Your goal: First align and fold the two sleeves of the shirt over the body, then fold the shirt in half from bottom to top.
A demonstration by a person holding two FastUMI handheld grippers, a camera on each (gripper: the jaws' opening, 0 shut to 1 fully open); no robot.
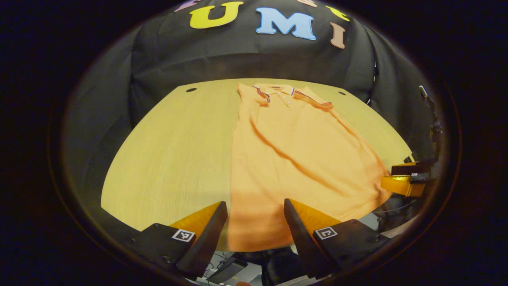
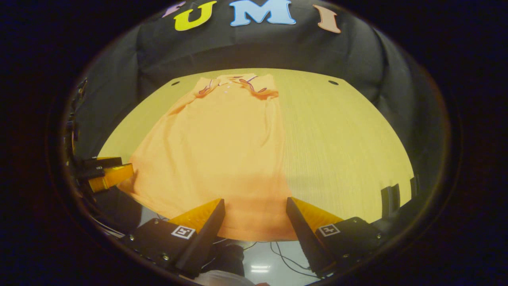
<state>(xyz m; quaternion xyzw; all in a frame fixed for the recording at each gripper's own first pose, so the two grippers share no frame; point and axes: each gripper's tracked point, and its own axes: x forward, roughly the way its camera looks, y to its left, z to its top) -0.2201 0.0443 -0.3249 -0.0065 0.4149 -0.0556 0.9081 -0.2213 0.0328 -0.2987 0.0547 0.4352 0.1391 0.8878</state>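
black cloth wall [image 1: 246, 63] runs behind everything, draped and a bit wrinkly, wrapping around both sides of the booth. in front of it sits a light wood table [image 1: 174, 151] with a curved far edge and a small dark hole near each far corner.

orange polo shirt [image 1: 293, 159] lies flat on the table, collar at the far end toward the wall, hem at the near edge. the sleeves are already folded in over the body, so it reads as one long narrow panel. a few soft diagonal creases run across the front. the collar [image 1: 278, 93] has thin dark striped trim and a short button placket below it. the hem reaches the near table edge, and in the right gripper view [image 2: 222, 159] it looks like it hangs slightly past it.

left gripper [image 1: 256, 212] has its fingers spread wide, nothing between them, lined up over the shirt's near left hem corner. can't tell if the tips are touching the fabric or just above it.

right gripper [image 2: 256, 210] is the same deal, spread apart and holding nothing, at the near right hem corner, with bare table off to its right.

each one also shows up off to the side in the other's view, just beside the shirt's lower edge.

under the table edge there's a pale floor [image 2: 262, 254] with some dark cables [image 2: 283, 256] on it.
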